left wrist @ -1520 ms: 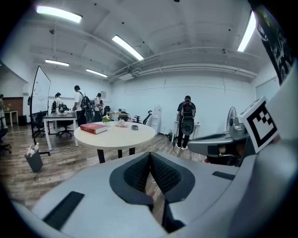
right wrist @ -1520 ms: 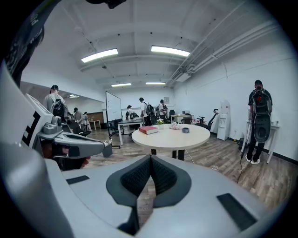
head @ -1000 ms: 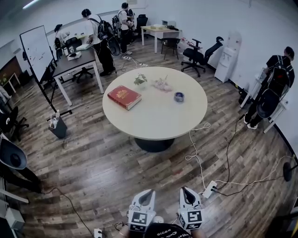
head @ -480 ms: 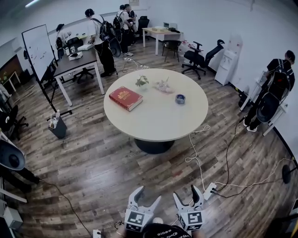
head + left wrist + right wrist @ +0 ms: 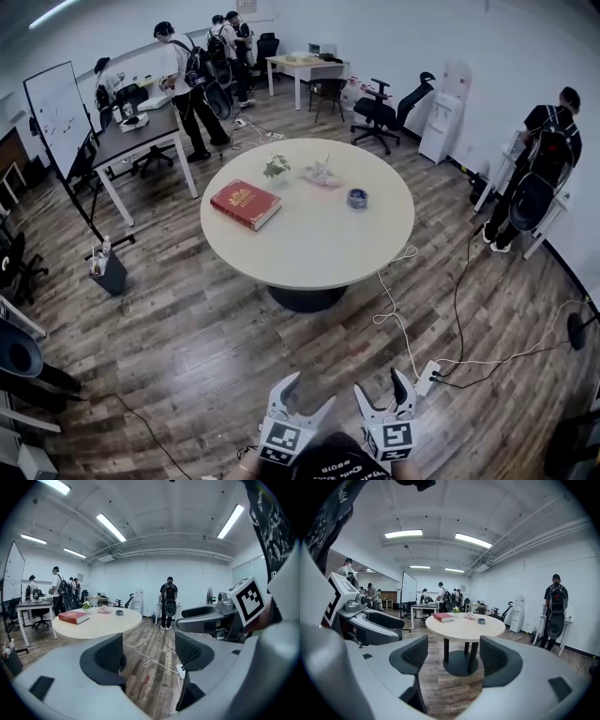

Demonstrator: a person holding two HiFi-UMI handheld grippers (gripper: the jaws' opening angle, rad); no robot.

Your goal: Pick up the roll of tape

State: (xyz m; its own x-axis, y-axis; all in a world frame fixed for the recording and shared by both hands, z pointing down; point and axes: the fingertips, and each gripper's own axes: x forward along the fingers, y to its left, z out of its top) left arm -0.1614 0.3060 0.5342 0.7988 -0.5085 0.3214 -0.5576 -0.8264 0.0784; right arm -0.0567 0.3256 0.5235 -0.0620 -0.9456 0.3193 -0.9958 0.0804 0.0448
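The roll of tape [image 5: 357,198] is a small dark ring on the far right part of the round beige table [image 5: 309,244]. It also shows in the left gripper view [image 5: 119,612] and in the right gripper view [image 5: 481,620]. Both grippers hang over the wooden floor at the bottom of the head view, well short of the table. My left gripper [image 5: 307,394] and right gripper [image 5: 382,386] have just been opening. Their jaws stand wide apart with nothing between them, as both gripper views confirm [image 5: 150,651] [image 5: 454,660].
A red book [image 5: 246,204], a small plant [image 5: 276,167] and a pink object [image 5: 323,172] also lie on the table. White cables and a power strip [image 5: 427,375] run across the floor to my right. A person [image 5: 544,159] stands far right; others stand by desks at the back.
Both grippers were shut a second ago and now stand wide open. The right gripper has shifted slightly; the head view has drifted a little.
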